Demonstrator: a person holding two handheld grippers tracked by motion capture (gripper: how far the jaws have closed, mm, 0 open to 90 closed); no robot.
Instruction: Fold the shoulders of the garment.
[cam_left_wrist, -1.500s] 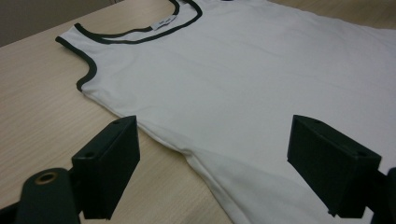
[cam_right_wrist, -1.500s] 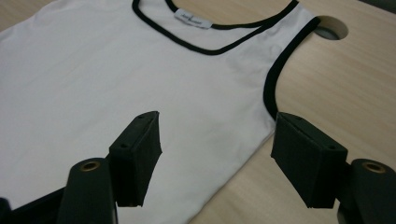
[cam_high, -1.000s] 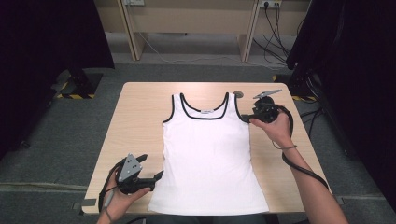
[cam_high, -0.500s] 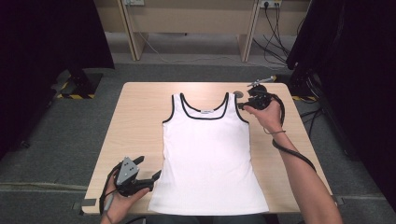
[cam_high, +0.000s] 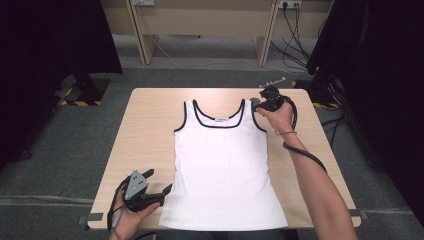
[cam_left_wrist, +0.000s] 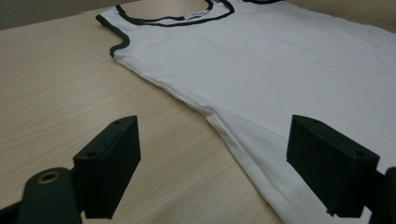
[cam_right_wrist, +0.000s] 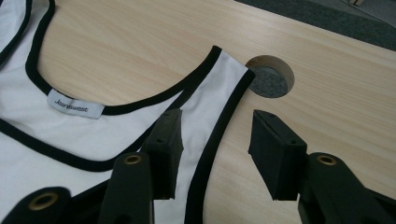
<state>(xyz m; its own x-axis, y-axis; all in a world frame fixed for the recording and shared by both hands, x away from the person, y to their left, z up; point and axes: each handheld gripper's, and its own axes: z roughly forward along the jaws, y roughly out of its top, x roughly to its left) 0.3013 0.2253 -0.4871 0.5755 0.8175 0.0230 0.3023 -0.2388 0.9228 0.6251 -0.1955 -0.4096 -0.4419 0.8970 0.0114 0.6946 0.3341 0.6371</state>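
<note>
The white sleeveless cotton top with black trim (cam_high: 224, 165) lies flat in the middle of the pale wooden desk (cam_high: 145, 130). At the top's lower left hem the left claw (cam_high: 162, 192) rests with jaws wide, holding nothing. The right claw (cam_right_wrist: 215, 149) has travelled up to the top's right shoulder strap (cam_right_wrist: 219, 88); its jaws have just been closing, straddling the strap's outer edge without pinching it yet, so a grasp looks imminent.

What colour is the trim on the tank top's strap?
Black, on the white tank top; the strap trim shows best in the right gripper view.
</note>
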